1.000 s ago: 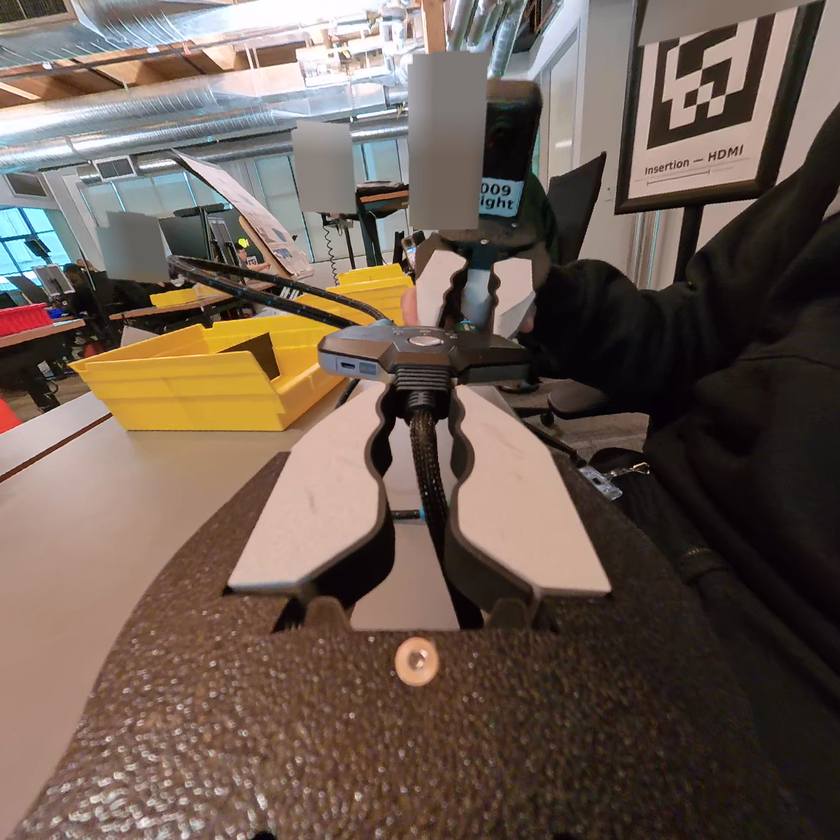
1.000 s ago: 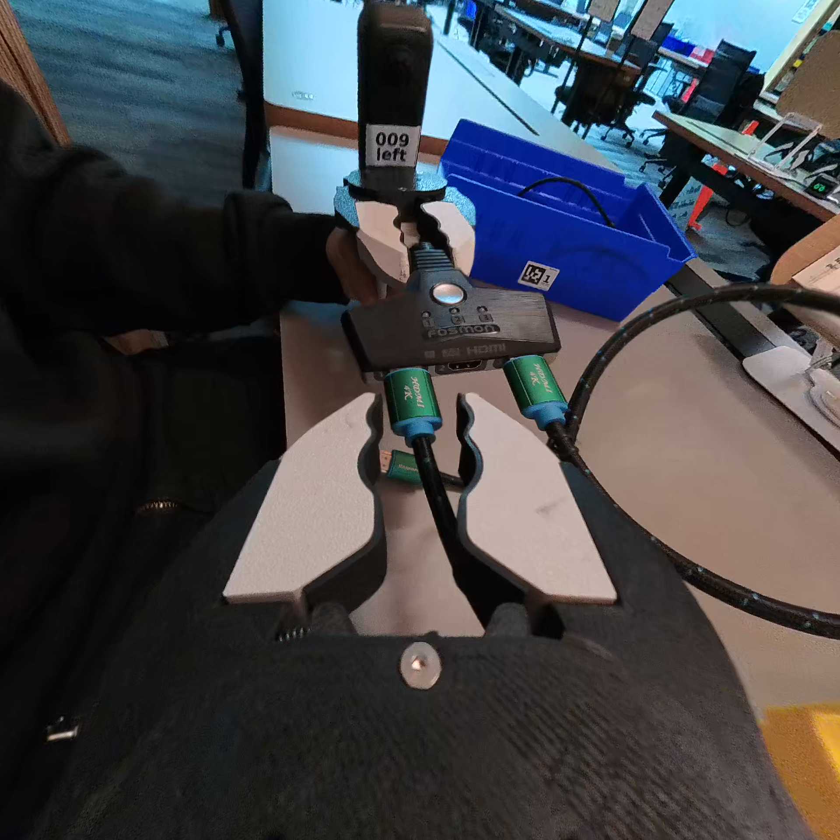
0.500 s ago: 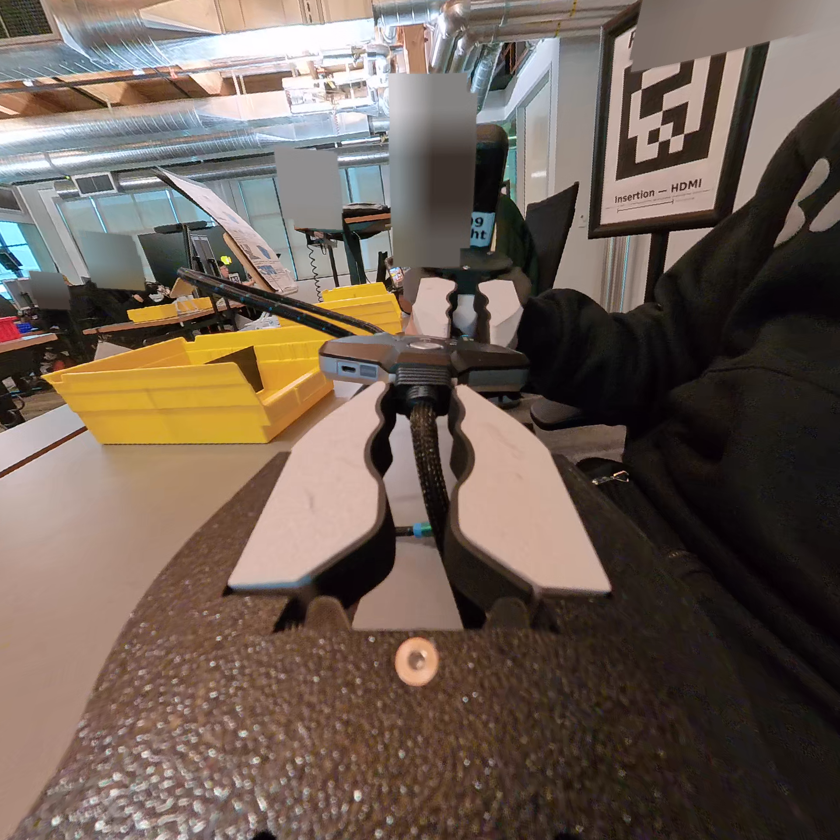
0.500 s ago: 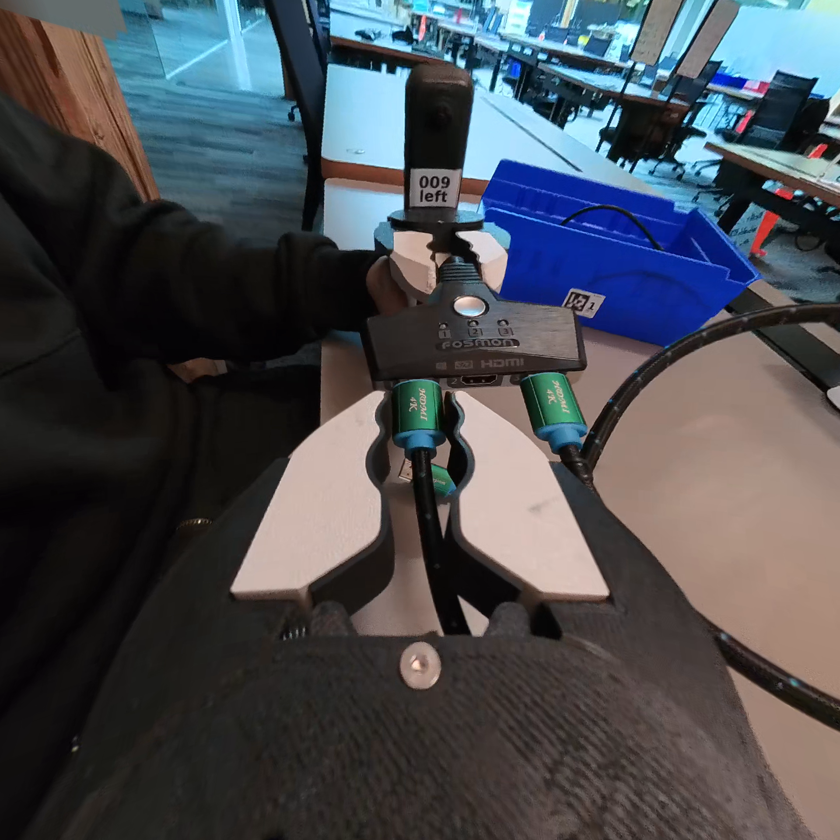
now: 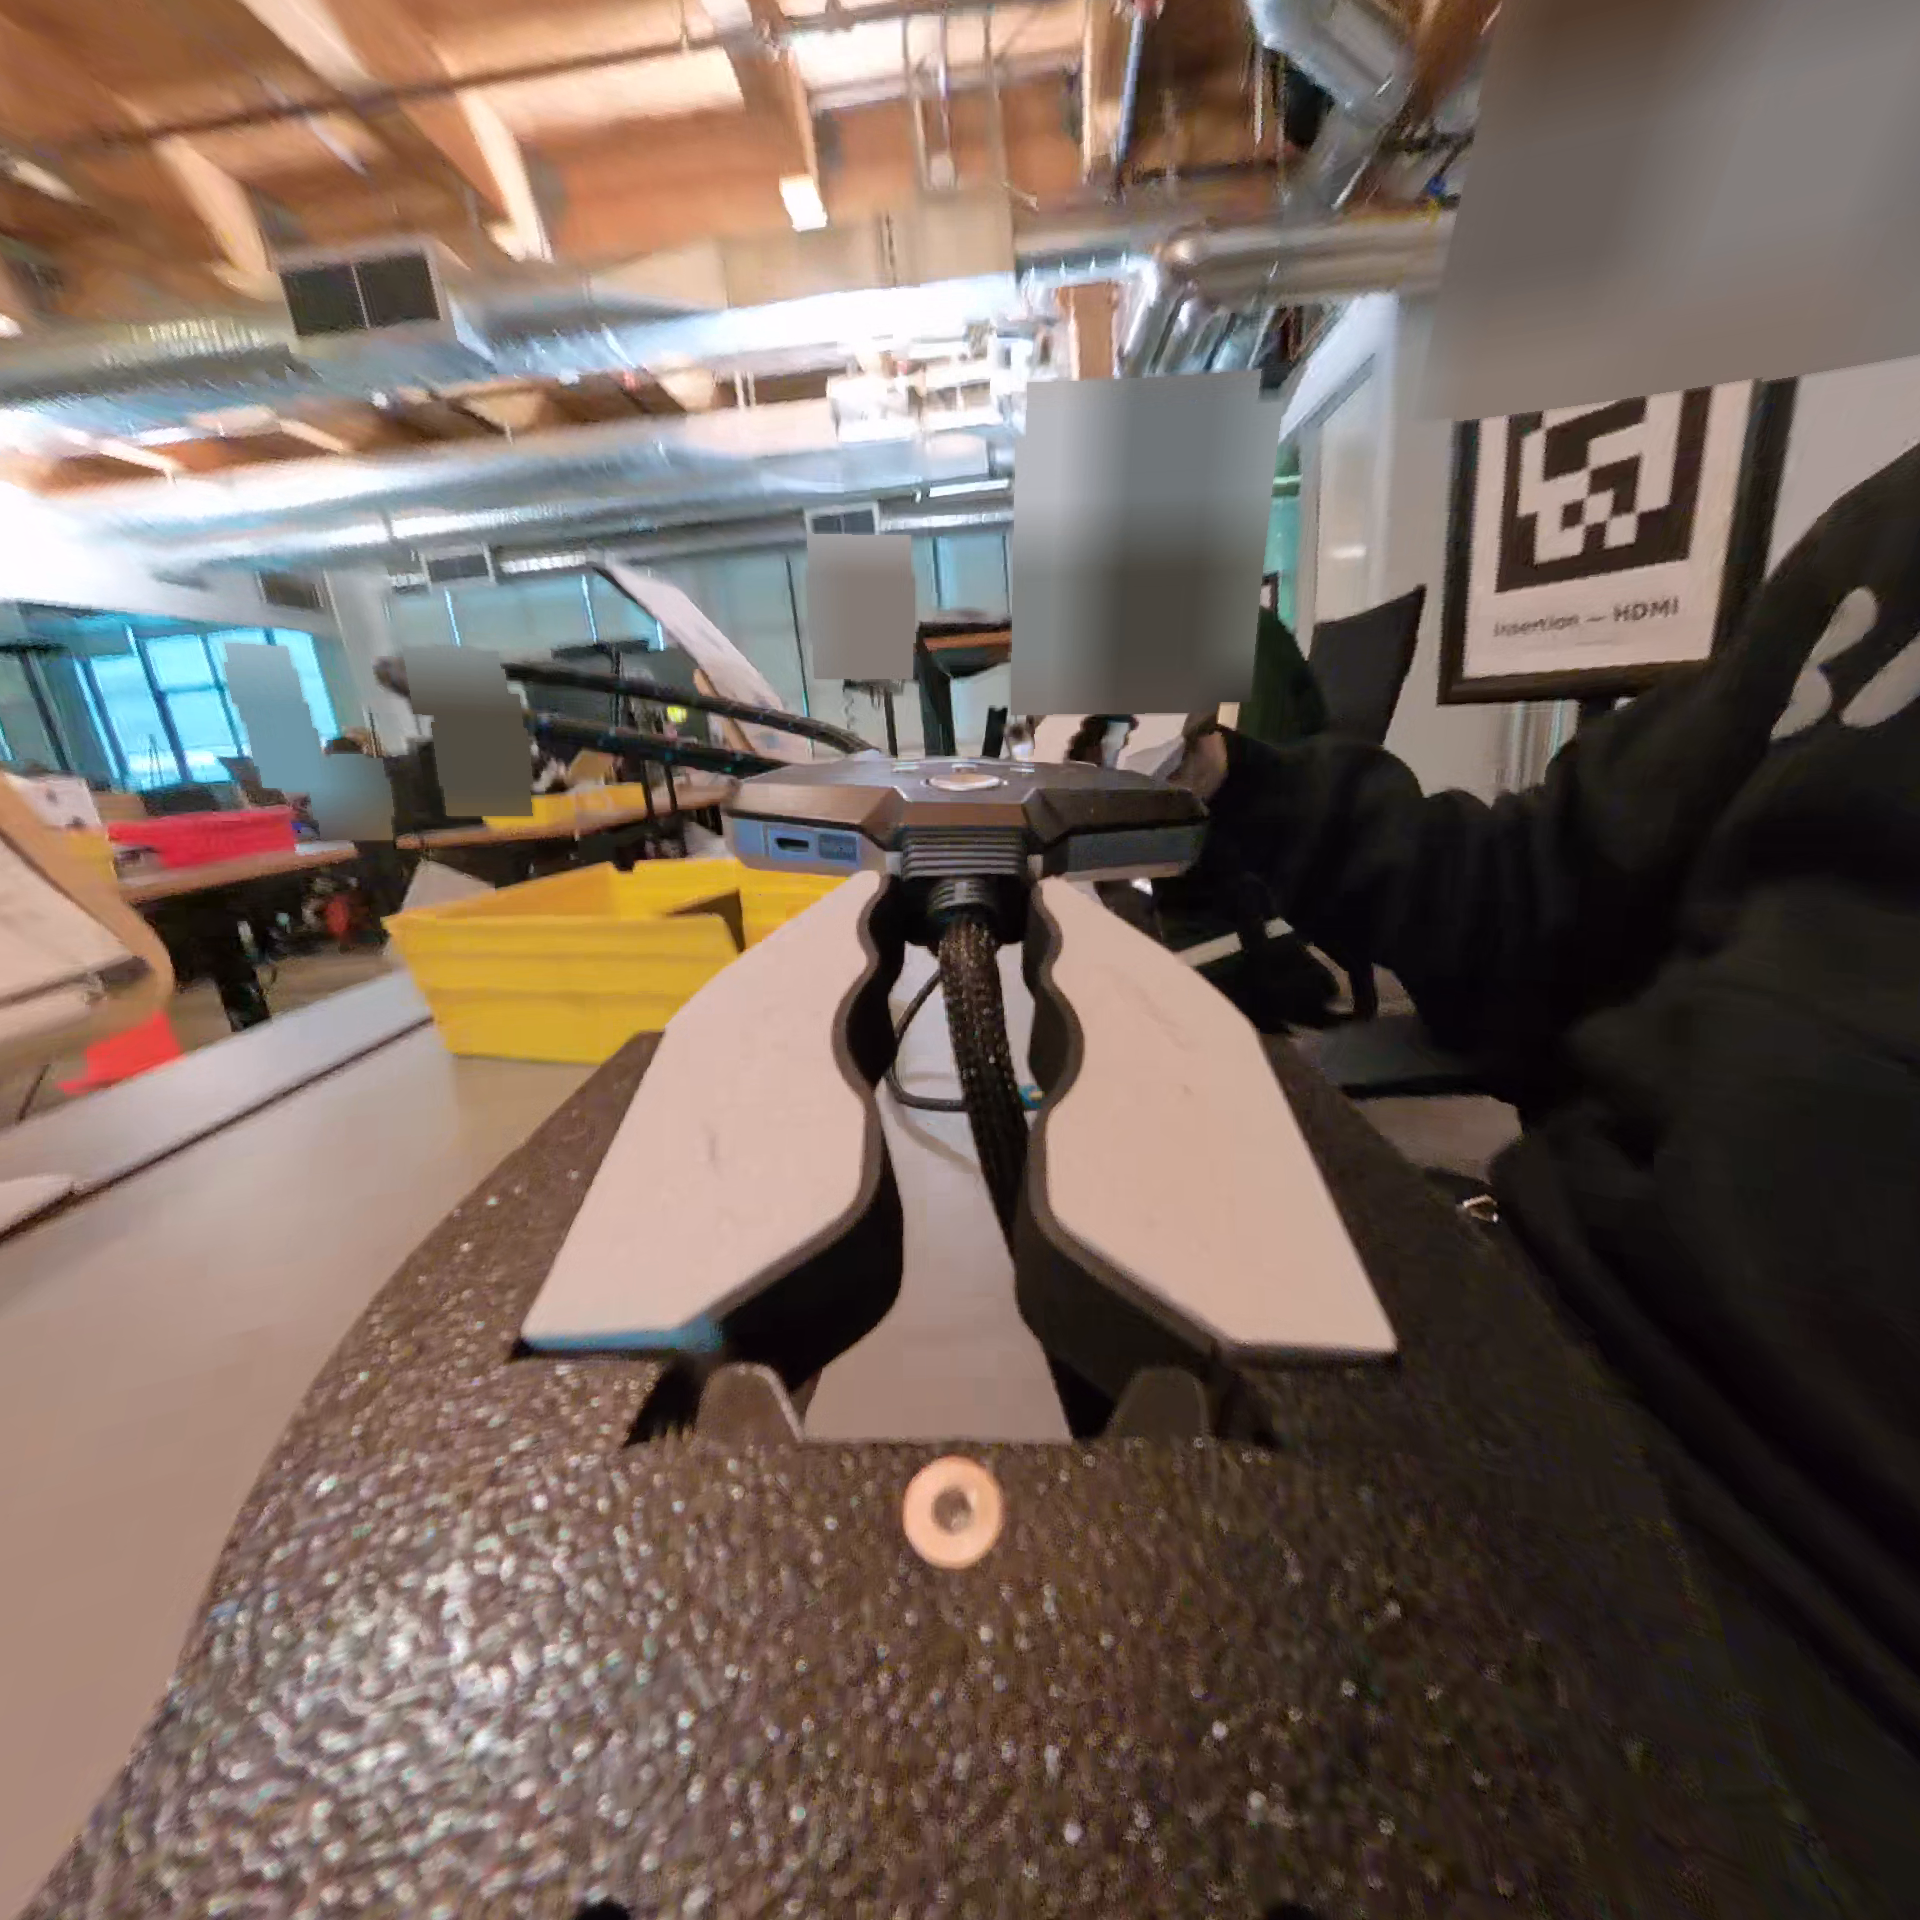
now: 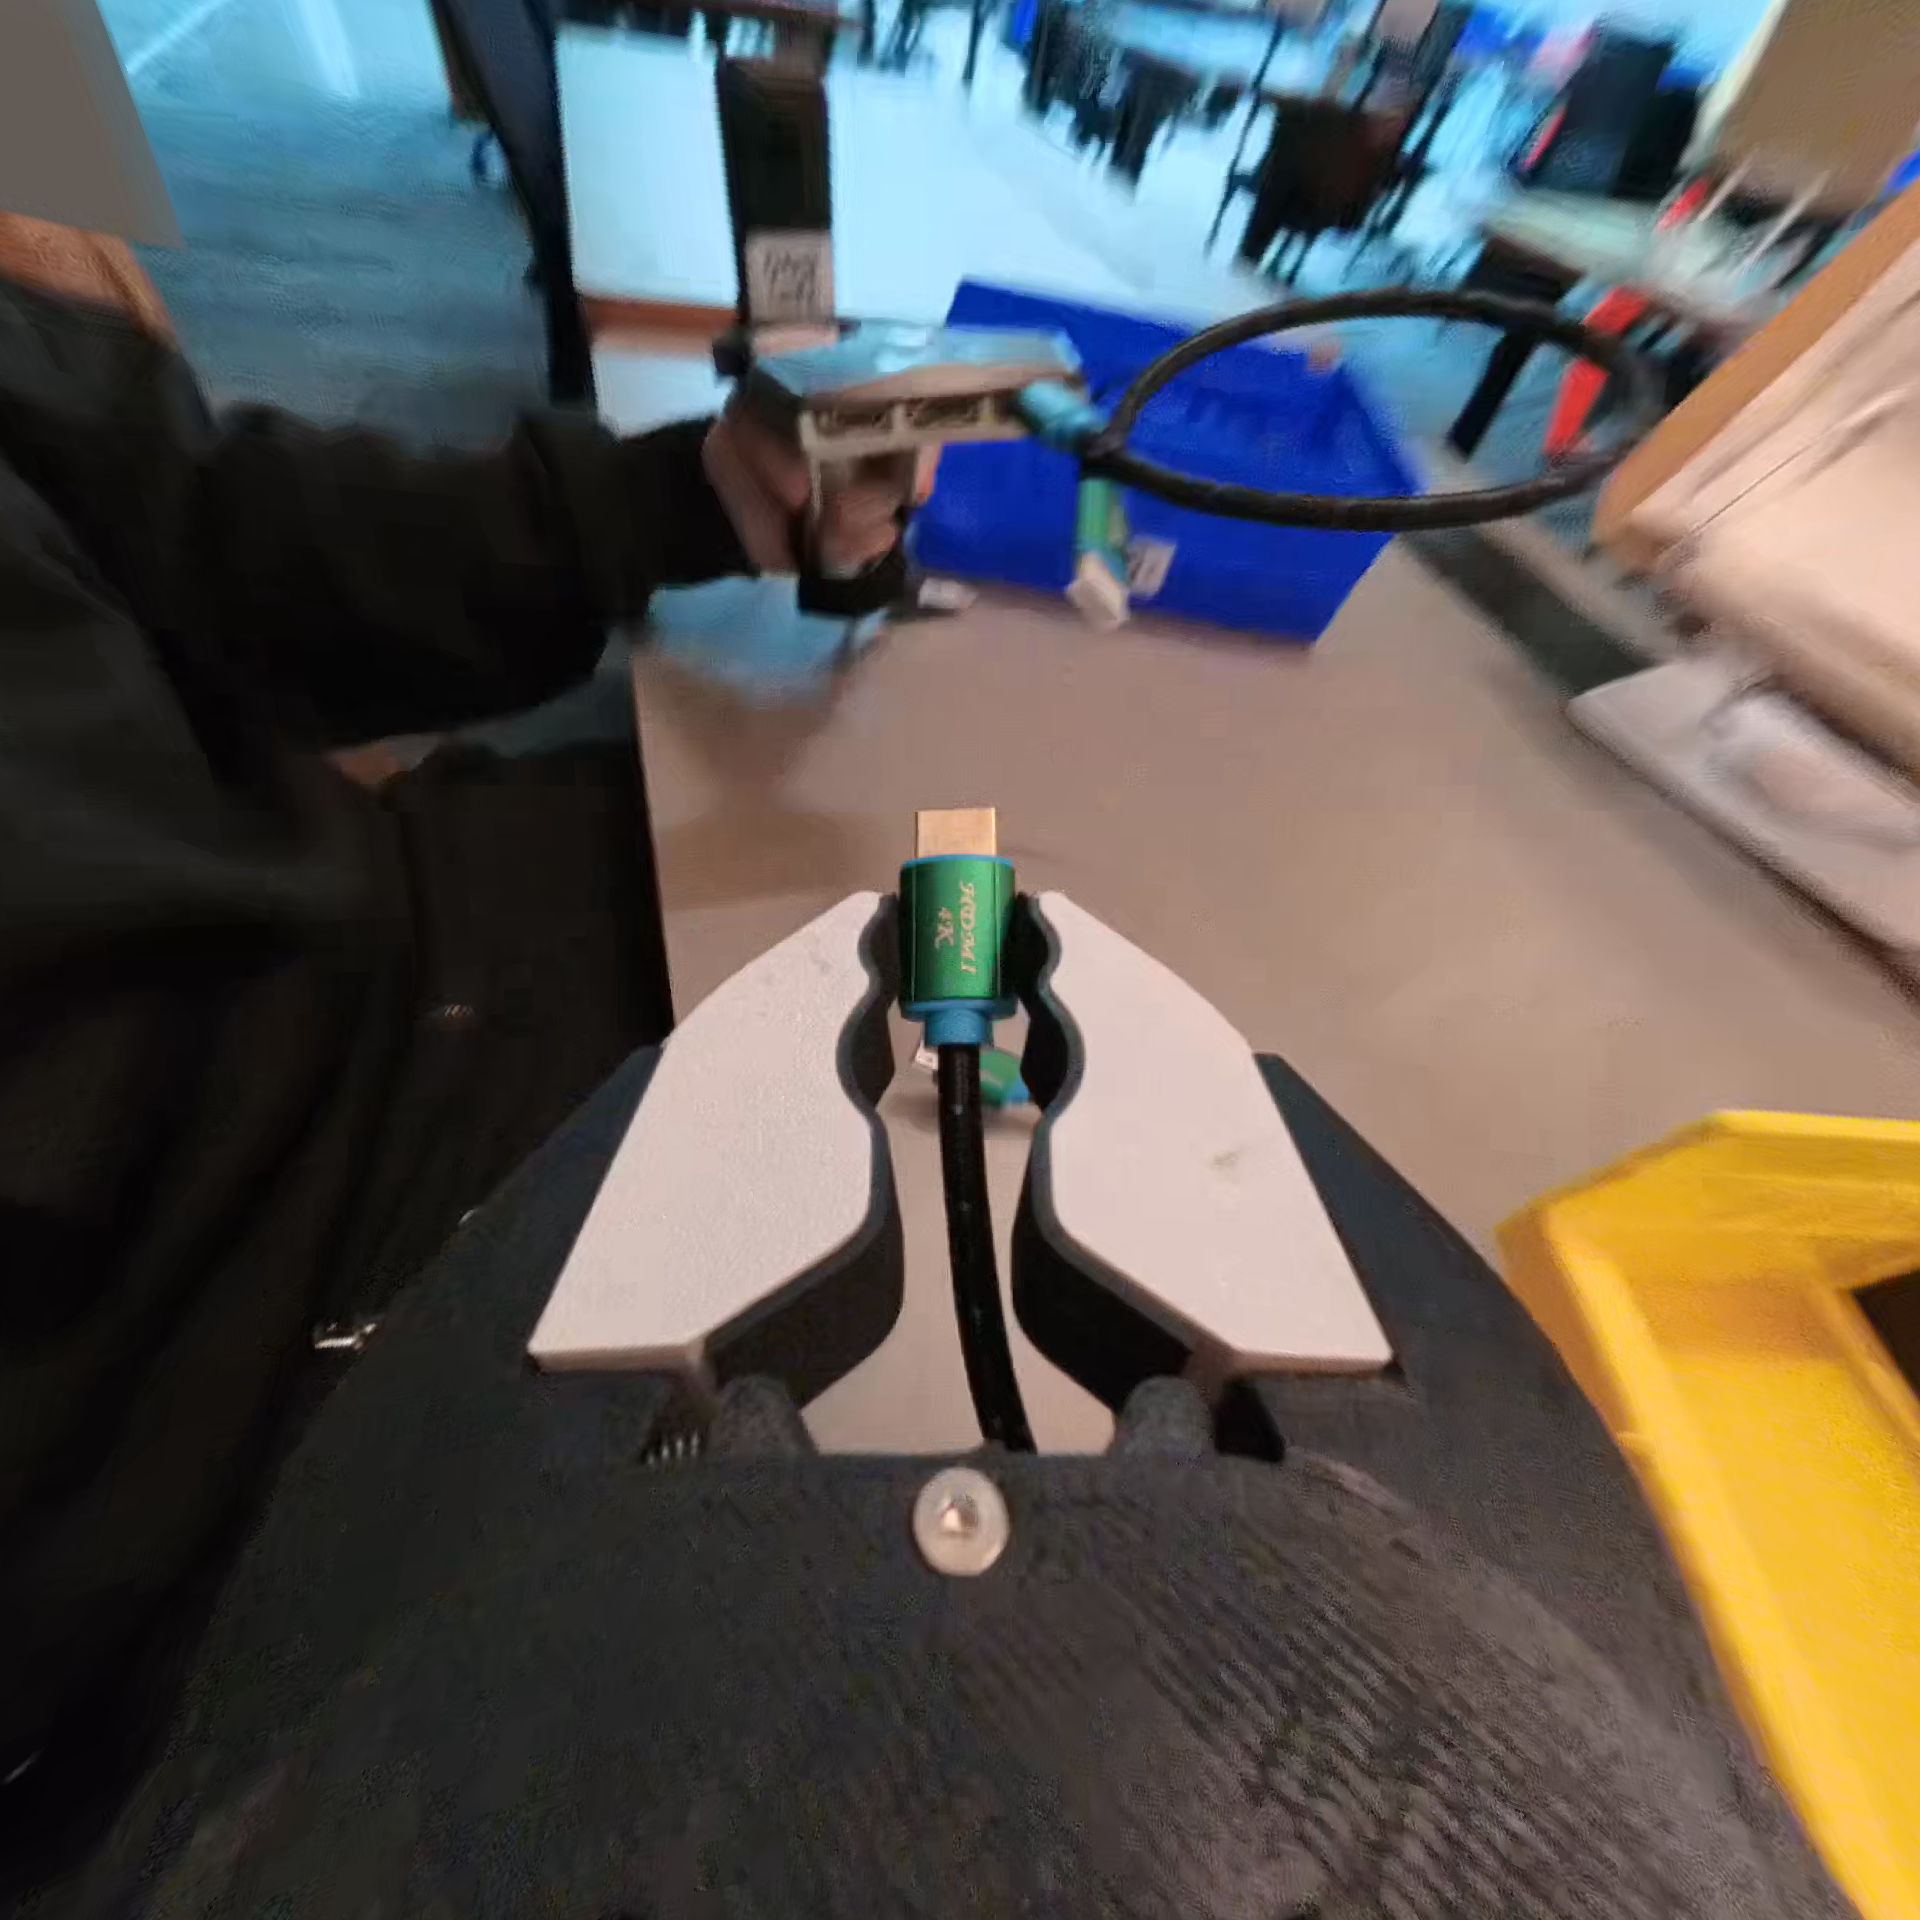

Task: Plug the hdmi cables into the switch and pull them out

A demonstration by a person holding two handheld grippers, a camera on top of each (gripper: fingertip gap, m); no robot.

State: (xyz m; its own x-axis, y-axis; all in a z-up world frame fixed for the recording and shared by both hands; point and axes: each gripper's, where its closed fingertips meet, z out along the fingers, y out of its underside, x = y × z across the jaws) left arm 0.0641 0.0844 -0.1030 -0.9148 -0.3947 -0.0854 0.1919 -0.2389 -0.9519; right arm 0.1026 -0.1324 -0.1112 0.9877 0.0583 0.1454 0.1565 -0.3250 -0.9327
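Note:
My left gripper [image 5: 961, 896] is shut on the black braided cable [image 5: 975, 1049] just behind the black HDMI switch [image 5: 966, 805] and holds the switch level in the air. My right gripper [image 6: 956, 920] is shut on a green HDMI plug [image 6: 954, 951], whose gold tip is bare and points forward. The switch [image 6: 914, 390] shows far ahead in the right wrist view, blurred. Its two nearer ports look empty. A second green plug [image 6: 1060, 410] sits in its right port, with a black cable loop [image 6: 1455, 499]. A third green plug [image 6: 1099, 530] hangs below.
A blue bin [image 6: 1226, 488] stands behind the switch on the grey table [image 6: 1299, 831]. Yellow bins [image 5: 582, 956] sit ahead of the left gripper, and one [image 6: 1714, 1403] is close on my right gripper's right. A person's dark sleeve [image 5: 1558, 883] fills the right.
My right gripper closed on the green plug in the switch's left port, pulled it out and drew back. The switch in the left gripper now sits far from it.

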